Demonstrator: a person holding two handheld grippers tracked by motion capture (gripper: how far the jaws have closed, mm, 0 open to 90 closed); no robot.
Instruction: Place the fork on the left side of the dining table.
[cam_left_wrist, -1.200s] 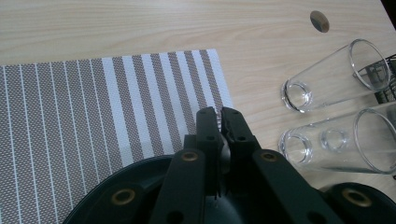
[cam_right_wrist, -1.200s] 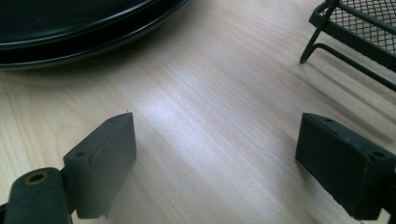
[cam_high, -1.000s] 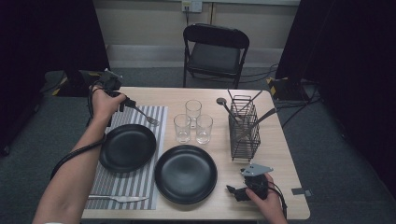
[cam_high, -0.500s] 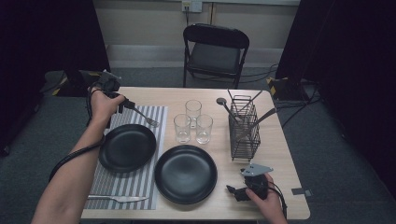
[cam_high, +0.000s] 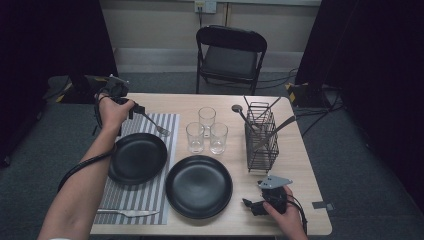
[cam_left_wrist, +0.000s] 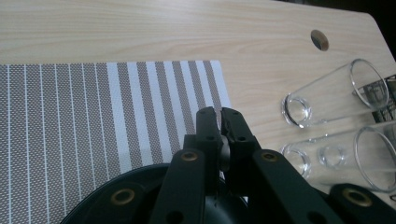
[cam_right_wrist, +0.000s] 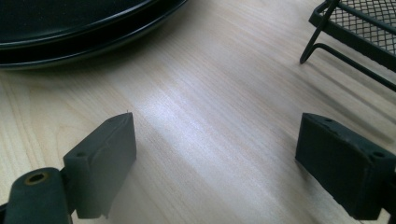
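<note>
Fork (cam_high: 152, 123) is clamped by its handle in the left tool (cam_high: 136, 109), jaws shut tight on it, tines out over the far part of the striped mat (cam_high: 165, 125) just past the left plate (cam_high: 137, 157); right tool (cam_high: 252, 206) rests open and empty on the desk (cam_high: 300, 165) near the right plate (cam_high: 199, 186). To place it well, I'd lower the fork flat on the mat beside the left plate, parallel to the stripes, clear of the rim and the glasses (cam_high: 207, 131), then release. Wire caddy (cam_high: 261, 137) at right holds a few utensils; plates and glasses are empty, and a knife (cam_high: 125, 213) lies on the mat's near end.
</note>
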